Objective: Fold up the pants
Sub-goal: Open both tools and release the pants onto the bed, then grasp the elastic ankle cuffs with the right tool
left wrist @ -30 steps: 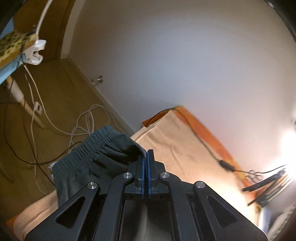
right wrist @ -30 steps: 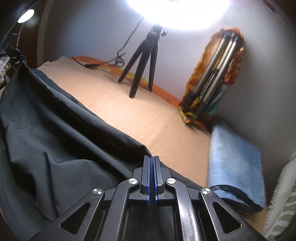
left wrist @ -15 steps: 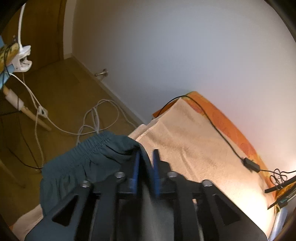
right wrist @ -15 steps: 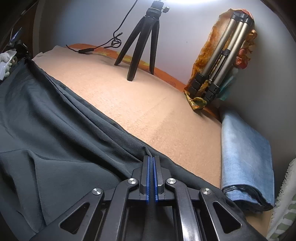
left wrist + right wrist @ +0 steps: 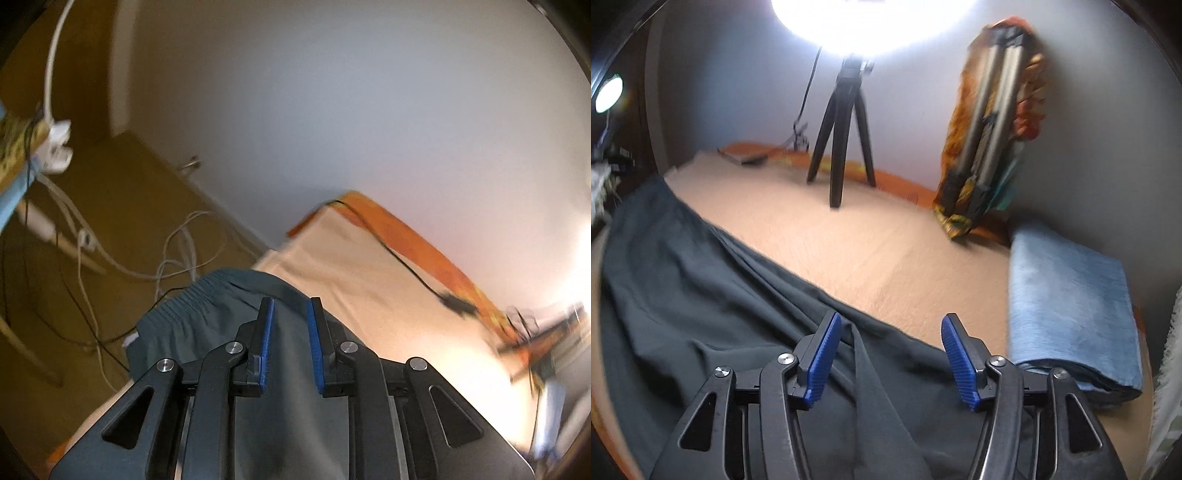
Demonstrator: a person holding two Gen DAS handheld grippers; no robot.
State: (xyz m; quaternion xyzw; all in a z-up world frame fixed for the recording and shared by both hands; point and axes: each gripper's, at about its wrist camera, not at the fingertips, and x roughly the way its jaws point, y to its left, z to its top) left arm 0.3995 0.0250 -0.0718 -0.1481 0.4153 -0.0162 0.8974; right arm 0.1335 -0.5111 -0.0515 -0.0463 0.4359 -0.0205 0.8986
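Note:
Dark grey-green pants lie on a peach blanket [image 5: 849,240]. In the left wrist view their elastic waistband [image 5: 192,306] hangs over the blanket's left edge. My left gripper [image 5: 290,310] is open just above the waist cloth, which lies loose between and under the fingers. In the right wrist view the pant leg [image 5: 701,295] stretches away to the left with a raised fold [image 5: 864,354] between my fingers. My right gripper [image 5: 892,325] is wide open over that end and holds nothing.
A black tripod [image 5: 842,122] with a bright lamp stands at the back. A folded tripod in orange patterned cloth [image 5: 990,122] leans on the wall. Folded blue jeans [image 5: 1071,302] lie right. A black cable [image 5: 406,266] crosses the blanket. White cords [image 5: 177,254] lie on the floor.
Both grippers were shut on the pants a second ago. The left opened first, then the right. The cloth has dropped onto the blanket.

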